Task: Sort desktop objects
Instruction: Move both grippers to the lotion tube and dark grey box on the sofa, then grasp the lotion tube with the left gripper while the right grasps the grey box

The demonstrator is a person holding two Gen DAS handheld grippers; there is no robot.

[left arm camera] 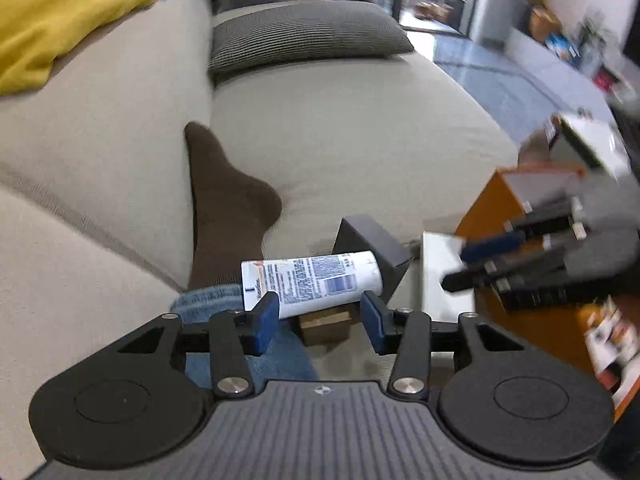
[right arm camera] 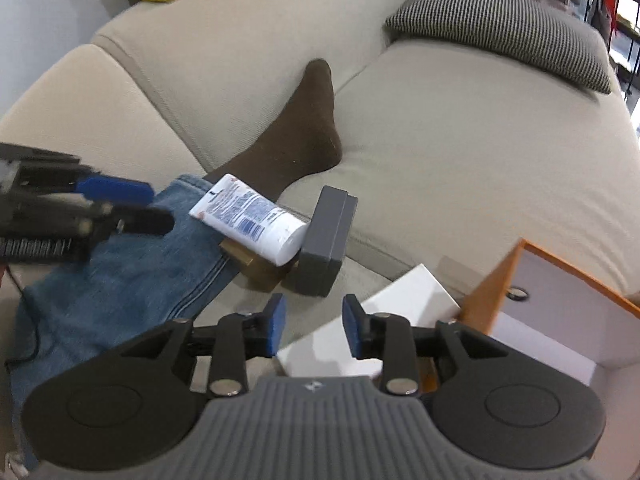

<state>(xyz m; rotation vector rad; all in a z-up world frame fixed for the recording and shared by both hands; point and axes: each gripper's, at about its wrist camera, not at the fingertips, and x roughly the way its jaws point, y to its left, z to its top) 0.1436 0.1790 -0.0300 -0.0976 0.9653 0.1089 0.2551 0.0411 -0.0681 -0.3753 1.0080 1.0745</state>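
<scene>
On the sofa seat, white tube (right arm camera: pixel 250 220) lies tilted, propped across a small brown box (right arm camera: pixel 256 270), its cap end against a grey case (right arm camera: pixel 326 242), tail end over a jeans leg (right arm camera: pixel 120 280). Just right: white box (right arm camera: pixel 400 312), then orange bin (right arm camera: pixel 492 284), probably the sorting target. Left gripper (left arm camera: pixel 320 316) jaws apart, empty, lined up on the tube. Right gripper (right arm camera: pixel 314 326) also apart, holding nothing.
</scene>
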